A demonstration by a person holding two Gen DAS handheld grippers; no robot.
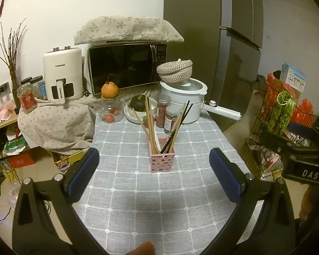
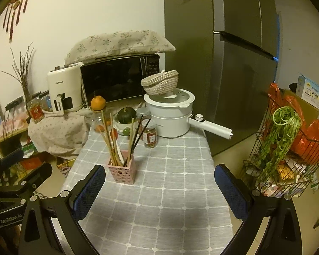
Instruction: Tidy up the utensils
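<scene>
A pink perforated holder (image 1: 162,159) stands on the grey checked tablecloth (image 1: 138,191). Several wooden chopsticks (image 1: 150,123) and black chopsticks (image 1: 179,123) stand in it, leaning outward. My left gripper (image 1: 154,170) is open and empty, hovering above the table in front of the holder. In the right wrist view the holder (image 2: 123,172) sits just right of the left fingertip, with chopsticks (image 2: 110,138) in it. My right gripper (image 2: 159,182) is open and empty, right of the holder. The left gripper's body (image 2: 12,182) shows at that view's left edge.
Behind the holder stand spice jars (image 1: 164,114), a white electric pot (image 1: 187,97) with a woven basket (image 1: 174,70) on it, a plate with a green squash (image 1: 139,104), a glass jar, a microwave (image 1: 125,65) and an air fryer (image 1: 62,76). A wire rack (image 2: 287,148) stands right.
</scene>
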